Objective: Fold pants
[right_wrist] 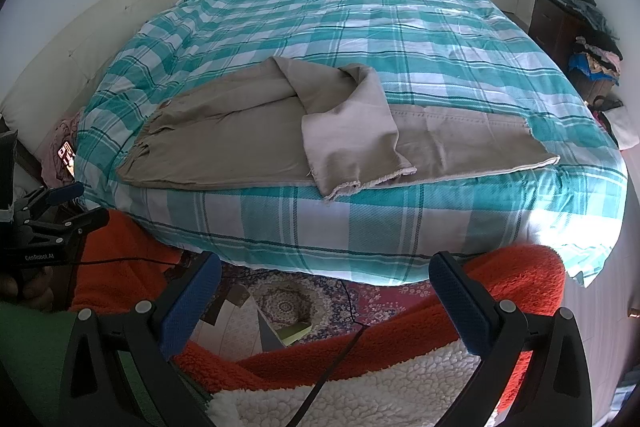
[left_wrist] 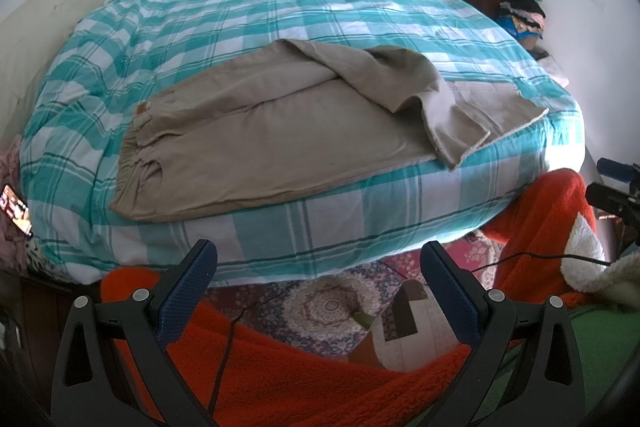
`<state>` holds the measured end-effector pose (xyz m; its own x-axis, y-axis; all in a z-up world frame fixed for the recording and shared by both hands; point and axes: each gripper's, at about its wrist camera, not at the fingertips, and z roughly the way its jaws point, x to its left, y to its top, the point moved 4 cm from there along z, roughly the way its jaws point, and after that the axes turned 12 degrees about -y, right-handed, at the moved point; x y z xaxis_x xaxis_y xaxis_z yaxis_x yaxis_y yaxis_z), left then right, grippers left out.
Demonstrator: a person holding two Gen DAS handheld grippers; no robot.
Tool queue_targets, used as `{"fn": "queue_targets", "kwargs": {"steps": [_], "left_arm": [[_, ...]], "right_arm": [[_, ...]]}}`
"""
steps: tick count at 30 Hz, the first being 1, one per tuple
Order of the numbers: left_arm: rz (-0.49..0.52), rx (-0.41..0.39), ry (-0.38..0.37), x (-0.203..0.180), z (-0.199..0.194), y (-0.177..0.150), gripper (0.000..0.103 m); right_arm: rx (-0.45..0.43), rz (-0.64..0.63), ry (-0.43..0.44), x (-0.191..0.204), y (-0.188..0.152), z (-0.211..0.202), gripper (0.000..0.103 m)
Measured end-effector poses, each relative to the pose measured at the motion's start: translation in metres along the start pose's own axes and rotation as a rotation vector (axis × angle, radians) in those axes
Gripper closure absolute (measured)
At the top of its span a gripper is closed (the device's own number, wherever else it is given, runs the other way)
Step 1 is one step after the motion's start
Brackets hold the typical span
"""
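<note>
Left view: left hand-held gripper sits low over an orange fleece sleeve, fingers wide apart, nothing between them, touching nothing. Pants lie ahead and above on the bed, near its front edge. Long axis runs left-right: waistband at left, leg hems at right. One leg is flipped back over the other, its hem near the bed edge; the lower leg's hem reaches further right. Waistband end is on this gripper's side.

Right view: right hand-held gripper also low in front of the bed edge, fingers wide apart, empty, clear of the cloth. Same pants straight ahead; the crossed leg's frayed hem is just above the gripper, the flat leg's hem off to the right. Left gripper shows at the left edge, on the waistband side.

Judgement: fold not begun. Right hand is nearer the hems, left nearer the waistband; the crossed leg probably needs laying out straight first. Both need to move forward and up onto the bed.
</note>
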<state>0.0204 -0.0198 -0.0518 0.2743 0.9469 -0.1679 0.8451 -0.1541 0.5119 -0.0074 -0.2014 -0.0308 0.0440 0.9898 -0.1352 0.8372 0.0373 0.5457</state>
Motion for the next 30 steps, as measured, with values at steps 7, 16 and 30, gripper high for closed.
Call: {"fn": "queue_targets", "kwargs": {"steps": [7,16,30], "left_arm": [[0.005,-0.008,0.003,-0.001,0.0,-0.001,0.001],[0.008,-0.024,-0.002,0.001,-0.002,0.005,0.001],[-0.032,-0.025,0.018,0.014,-0.004,0.006,0.001]], "right_arm": [[0.0,-0.002,0.004,0.001,0.0,0.001,0.0],[-0.099,-0.052,-0.117,-0.025,0.027,0.03,0.0],[-0.166,-0.6,-0.264,0.1,0.065,0.185,0.009]]}}
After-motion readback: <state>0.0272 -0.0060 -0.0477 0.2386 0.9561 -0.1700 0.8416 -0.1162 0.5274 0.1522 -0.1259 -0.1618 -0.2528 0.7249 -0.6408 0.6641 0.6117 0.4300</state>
